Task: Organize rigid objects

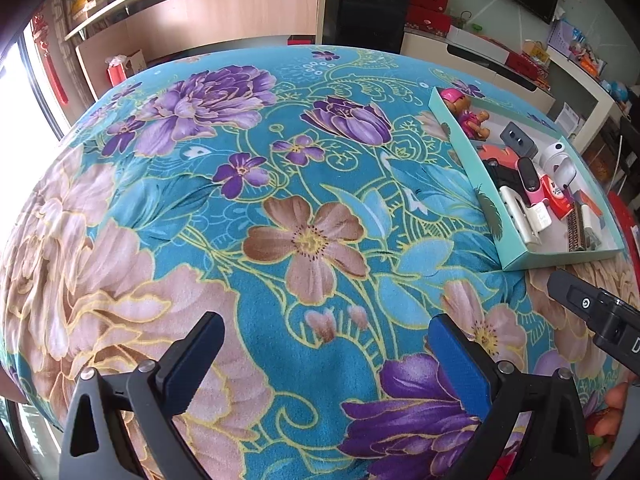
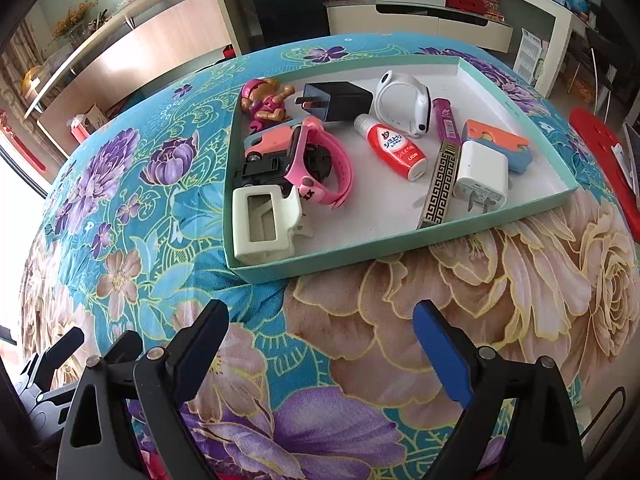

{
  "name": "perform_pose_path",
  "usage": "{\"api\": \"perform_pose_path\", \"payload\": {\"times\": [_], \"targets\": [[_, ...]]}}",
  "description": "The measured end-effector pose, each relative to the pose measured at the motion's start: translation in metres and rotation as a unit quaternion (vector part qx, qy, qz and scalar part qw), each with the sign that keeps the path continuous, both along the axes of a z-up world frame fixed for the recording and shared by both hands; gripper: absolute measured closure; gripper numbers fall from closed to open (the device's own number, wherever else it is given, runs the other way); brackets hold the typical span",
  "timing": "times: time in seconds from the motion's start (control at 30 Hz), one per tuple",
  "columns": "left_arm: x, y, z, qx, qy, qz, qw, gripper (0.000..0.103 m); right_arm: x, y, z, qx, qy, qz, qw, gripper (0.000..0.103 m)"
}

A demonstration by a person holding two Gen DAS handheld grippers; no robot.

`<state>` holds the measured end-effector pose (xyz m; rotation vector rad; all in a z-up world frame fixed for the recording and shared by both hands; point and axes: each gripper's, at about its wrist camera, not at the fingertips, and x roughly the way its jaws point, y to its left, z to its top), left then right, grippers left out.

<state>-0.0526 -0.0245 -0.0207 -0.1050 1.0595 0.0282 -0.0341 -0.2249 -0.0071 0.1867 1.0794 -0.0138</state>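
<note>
A teal box lid (image 2: 400, 246) lies on the flowered cloth and holds several small items: a cream hair clip (image 2: 262, 224), a pink watch (image 2: 320, 168), a red and white bottle (image 2: 394, 150), a white charger (image 2: 482, 178), a black charger (image 2: 336, 100), a pink toy figure (image 2: 264, 102) and a patterned bar (image 2: 438, 180). My right gripper (image 2: 320, 320) stands open and empty just in front of the box. In the left wrist view the same box (image 1: 468, 160) sits at the right. My left gripper (image 1: 320, 334) hovers open and empty over bare cloth.
The flowered cloth (image 1: 280, 200) covers the whole table. The other gripper's black body (image 1: 592, 312) shows at the right edge of the left wrist view. A red object (image 2: 604, 160) lies past the box's right side. Shelves and cabinets stand behind the table.
</note>
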Motion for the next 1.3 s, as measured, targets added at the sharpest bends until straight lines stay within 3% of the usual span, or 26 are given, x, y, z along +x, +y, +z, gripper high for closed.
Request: {"api": "perform_pose_path", "payload": {"times": [0.43,1.3], "targets": [[-0.010,-0.002,0.012,0.024,-0.039,0.007,0.9989,0.000,-0.010,0.000,-0.001,-0.021,-0.015,0.000,1.000,0.009],[-0.015,-0.006,0.017,0.045,-0.056,0.011,0.9974,0.000,-0.017,0.000,0.002,-0.039,-0.030,-0.002,0.999,0.009]]}}
